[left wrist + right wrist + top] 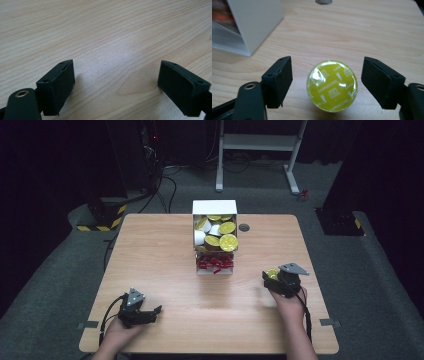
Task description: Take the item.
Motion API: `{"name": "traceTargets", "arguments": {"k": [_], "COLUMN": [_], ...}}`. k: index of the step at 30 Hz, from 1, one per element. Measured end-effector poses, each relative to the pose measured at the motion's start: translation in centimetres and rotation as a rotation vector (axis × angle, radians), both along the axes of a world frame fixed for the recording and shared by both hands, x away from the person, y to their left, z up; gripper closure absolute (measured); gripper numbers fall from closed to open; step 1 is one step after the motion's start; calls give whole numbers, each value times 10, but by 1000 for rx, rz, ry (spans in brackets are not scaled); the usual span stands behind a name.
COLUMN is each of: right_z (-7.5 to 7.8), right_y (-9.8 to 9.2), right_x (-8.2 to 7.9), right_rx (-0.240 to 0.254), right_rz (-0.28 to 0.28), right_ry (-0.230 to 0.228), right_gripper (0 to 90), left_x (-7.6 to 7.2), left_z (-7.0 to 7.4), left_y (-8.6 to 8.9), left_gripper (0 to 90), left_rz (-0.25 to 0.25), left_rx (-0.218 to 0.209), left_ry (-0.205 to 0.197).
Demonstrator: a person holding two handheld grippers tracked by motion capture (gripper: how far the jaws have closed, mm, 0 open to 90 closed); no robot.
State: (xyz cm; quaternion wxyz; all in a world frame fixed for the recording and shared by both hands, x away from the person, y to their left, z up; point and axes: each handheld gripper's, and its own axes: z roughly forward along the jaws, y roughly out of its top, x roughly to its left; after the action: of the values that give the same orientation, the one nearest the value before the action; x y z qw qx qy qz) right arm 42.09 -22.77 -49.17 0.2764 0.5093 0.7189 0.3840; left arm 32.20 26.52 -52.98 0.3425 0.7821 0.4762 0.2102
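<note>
Capsule (332, 85), round with a glossy yellow-green foil lid printed "CAPPUCCINO", sits on the wooden table (165, 270) between the jaws of the right gripper (327, 82), near the table's right edge. Those jaws stand apart with a clear gap on each side; neither pad touches the lid. Left gripper (116, 85) hangs wide open over bare wood, holding nothing. White box (215, 227) at the table's far middle holds more capsules; the capsule's body below the lid is hidden.
</note>
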Motion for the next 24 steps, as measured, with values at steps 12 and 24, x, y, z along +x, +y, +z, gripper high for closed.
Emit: {"name": "traceTargets", "arguments": {"k": [12, 24], "right_z": [42, 37], "right_y": [24, 50], "right_x": [-30, -56], "right_rx": [67, 106], "right_rz": [102, 171], "right_ry": [-63, 9], "right_gripper": [293, 218], "left_x": [0, 1], "left_z": [0, 0], "left_y": [0, 0], "left_gripper": [143, 141], "left_rz": [-9, -10], "left_rx": [5, 3], "left_ry": [7, 6]}}
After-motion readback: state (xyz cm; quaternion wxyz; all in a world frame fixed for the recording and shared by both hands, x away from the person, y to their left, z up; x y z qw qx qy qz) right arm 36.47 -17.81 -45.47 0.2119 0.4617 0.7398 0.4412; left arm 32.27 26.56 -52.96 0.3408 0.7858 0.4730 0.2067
